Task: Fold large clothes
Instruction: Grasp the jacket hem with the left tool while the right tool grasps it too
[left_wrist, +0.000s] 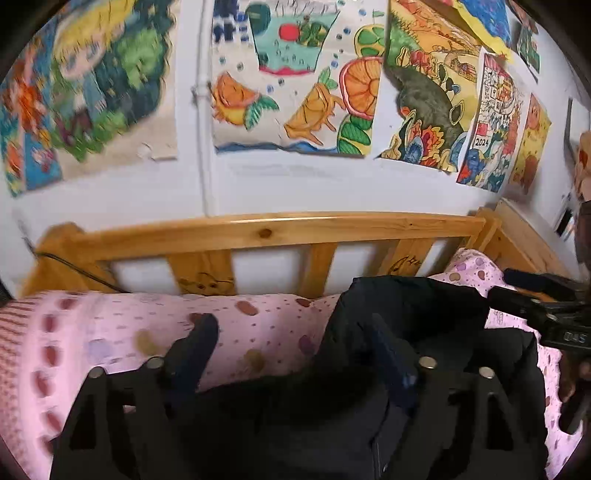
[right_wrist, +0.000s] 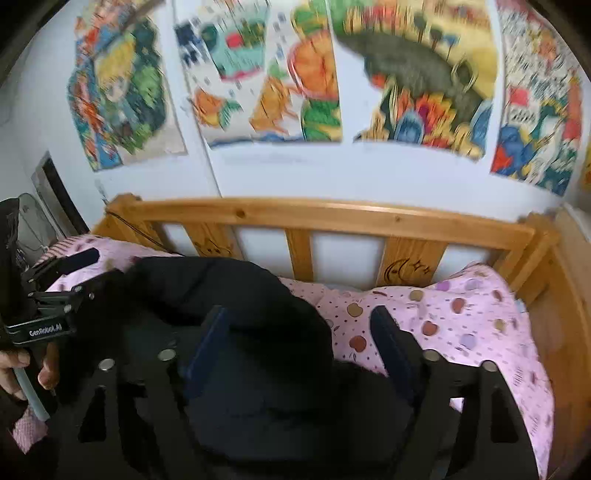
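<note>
A large black garment (right_wrist: 236, 317) is lying bunched on a pink spotted bedsheet (right_wrist: 461, 317), heaped toward the far side of the bed and reaching close to the wooden rail (right_wrist: 332, 214) that is running along the wall. In the right wrist view the right gripper (right_wrist: 299, 343) is standing with its jaws apart, the left finger (right_wrist: 207, 343) sitting over the dark cloth and the right finger (right_wrist: 391, 343) lying at the garment's right edge, over the sheet; whether the pads are pressing any cloth cannot be told. To the right of that edge the sheet is lying bare up to the bed's corner post (right_wrist: 535, 236). In the left wrist view the left gripper (left_wrist: 295, 350) is also standing spread, one finger (left_wrist: 195, 347) resting over bare pink sheet and the other dark against the garment's left edge, so a grip cannot be told there either. Left of the garment the sheet is stretching free toward the far bed end. A hand (right_wrist: 22, 369) is gripping the left tool's handle at the frame edge. Colourful drawings (left_wrist: 295, 74) are hanging on the white wall above the rail.
</note>
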